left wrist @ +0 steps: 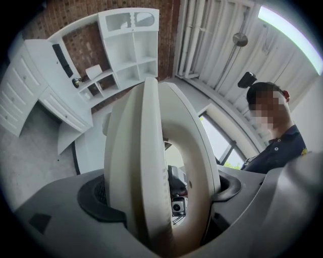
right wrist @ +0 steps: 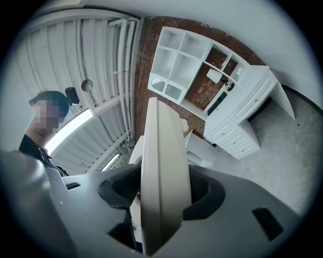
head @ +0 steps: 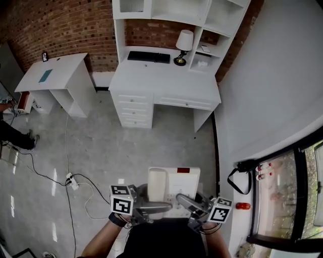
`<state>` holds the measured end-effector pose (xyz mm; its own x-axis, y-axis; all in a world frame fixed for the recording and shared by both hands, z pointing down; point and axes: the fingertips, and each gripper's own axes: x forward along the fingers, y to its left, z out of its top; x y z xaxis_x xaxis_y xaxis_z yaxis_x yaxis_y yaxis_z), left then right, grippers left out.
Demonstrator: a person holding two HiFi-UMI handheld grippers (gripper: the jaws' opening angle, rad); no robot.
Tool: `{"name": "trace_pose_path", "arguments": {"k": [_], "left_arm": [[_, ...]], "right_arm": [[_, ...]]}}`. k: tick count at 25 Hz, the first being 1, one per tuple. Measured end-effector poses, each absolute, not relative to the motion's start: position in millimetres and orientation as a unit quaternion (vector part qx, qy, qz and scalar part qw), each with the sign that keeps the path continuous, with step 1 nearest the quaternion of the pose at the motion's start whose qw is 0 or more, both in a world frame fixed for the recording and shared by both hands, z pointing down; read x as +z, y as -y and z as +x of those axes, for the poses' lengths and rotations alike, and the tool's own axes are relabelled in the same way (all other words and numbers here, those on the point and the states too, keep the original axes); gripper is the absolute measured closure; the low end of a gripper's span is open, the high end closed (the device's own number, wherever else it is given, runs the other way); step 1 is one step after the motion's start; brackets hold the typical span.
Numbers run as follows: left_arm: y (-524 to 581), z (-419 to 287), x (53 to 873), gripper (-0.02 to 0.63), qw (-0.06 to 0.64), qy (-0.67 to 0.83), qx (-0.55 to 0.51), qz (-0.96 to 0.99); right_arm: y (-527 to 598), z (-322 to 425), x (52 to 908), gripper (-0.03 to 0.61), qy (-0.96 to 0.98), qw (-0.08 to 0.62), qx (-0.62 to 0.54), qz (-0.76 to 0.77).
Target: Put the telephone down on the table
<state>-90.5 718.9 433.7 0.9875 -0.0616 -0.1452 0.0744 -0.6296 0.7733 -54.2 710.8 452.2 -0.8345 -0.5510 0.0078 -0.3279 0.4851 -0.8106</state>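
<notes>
Telephone (head: 173, 189) aloft, not yet on the table (head: 166, 75): you hold the cream set between both grippers, close in front of your body and above the grey floor (head: 126, 146), well apart from the table's front edge. Your left gripper (head: 161, 206) comes in from the handset side and your right gripper (head: 184, 201) from the opposite side, their marker cubes turned outward. In the left gripper view the jaws are clamped on the rounded cream body of the telephone (left wrist: 151, 166), with its edge standing upright between the dark pads. In the right gripper view the jaws likewise pinch a narrow cream edge of the telephone (right wrist: 161, 186), which fills the gap between them. From the head view the handset (head: 157, 184) lies along the set's left side, and a red patch (head: 183, 170) shows at its far edge. The white table carries a black keyboard (head: 148, 57) near its back edge and a lamp (head: 183, 43) toward its back right corner, under a white shelf unit (head: 202, 15). A smaller white table (head: 50, 73) stands off to the left, a power strip (head: 72, 180) with its cable lies on the floor, and another person's leg (head: 20, 138) shows at the left edge.
</notes>
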Motion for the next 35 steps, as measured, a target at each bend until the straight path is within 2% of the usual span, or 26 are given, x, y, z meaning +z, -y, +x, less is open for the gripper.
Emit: {"name": "trace_pose_path", "arguments": {"k": [11, 22, 35], "left_arm": [[-574.5, -73.6, 471.1, 0.137, 0.467, 0.021, -0.064, 0.882], [-385.4, 1.2, 437.2, 0.138, 0.455, 0.060, -0.047, 0.887], [-246.9, 0.1, 458.0, 0.138, 0.464, 0.078, -0.044, 0.881]], "right_arm": [[-567.5, -38.5, 488.9, 0.362, -0.832, 0.141, -0.484, -0.234], [-374.5, 35.2, 456.4, 0.368, -0.841, 0.147, -0.484, -0.193], [-232.0, 32.0, 474.3, 0.368, -0.844, 0.122, -0.493, -0.173]]}}
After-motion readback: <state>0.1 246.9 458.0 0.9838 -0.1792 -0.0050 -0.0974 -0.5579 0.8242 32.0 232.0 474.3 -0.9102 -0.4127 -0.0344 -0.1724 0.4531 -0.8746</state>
